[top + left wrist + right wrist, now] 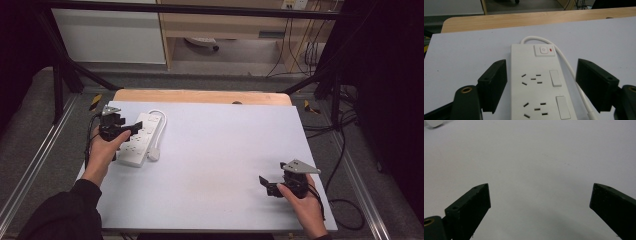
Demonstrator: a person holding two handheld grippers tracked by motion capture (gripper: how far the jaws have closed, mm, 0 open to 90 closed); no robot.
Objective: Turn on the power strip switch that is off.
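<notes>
One power strip [537, 82] lies at ten o'clock on the table [215, 150]; your left gripper [541, 85] straddles it, released. Your right gripper [270, 186], at four o'clock, is released over bare table.

a lab: black frame rig [60, 75] around covered table [215, 150].

A power symbol stood on the power strip's [541, 82] switch button [544, 50], upper centre; no other text was readable.
</notes>
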